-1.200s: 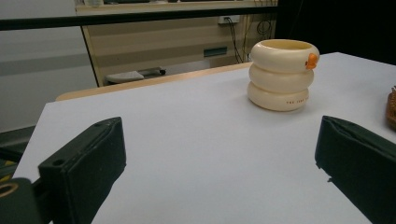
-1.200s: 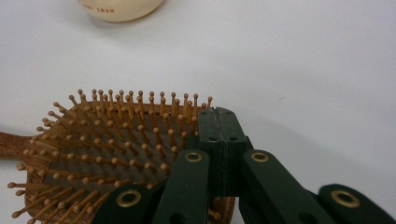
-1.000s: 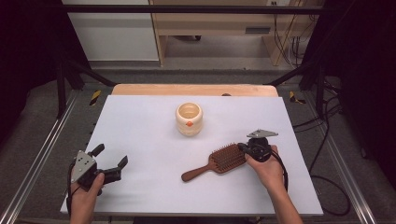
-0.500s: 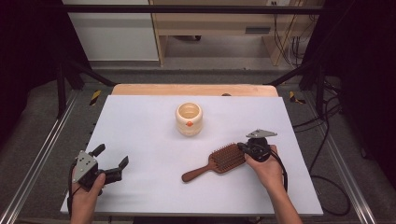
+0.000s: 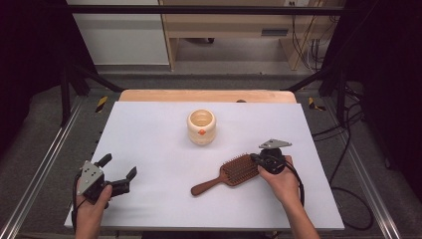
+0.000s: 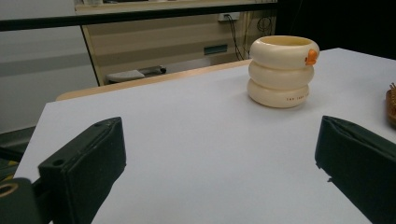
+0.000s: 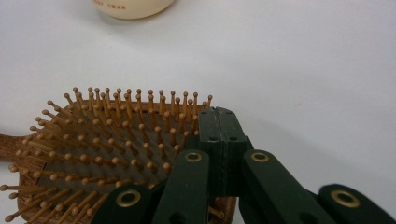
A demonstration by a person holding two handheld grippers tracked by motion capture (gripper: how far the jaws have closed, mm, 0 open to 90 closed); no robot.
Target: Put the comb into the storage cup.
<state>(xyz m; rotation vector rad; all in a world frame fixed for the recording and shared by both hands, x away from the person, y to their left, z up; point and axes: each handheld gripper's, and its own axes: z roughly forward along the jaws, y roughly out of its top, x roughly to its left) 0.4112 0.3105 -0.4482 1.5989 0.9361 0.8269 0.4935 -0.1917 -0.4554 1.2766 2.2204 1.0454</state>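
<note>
A wooden paddle hairbrush lies bristles up on the white table, handle toward the front left. My right gripper is at the far end of the brush head. In the right gripper view its jaws are pressed flat together over the rim of the hairbrush, and I see nothing between the pads. A cream ringed cup with an orange mark stands upright mid-table. My left gripper hovers near the front left corner with its jaws wide apart and empty; the cup is far ahead of it.
A bare wooden strip runs along the table's far edge. Metal rails flank both sides, and black frame posts stand at the back. Cables lie on the floor at the right. The cup's base sits just beyond the brush.
</note>
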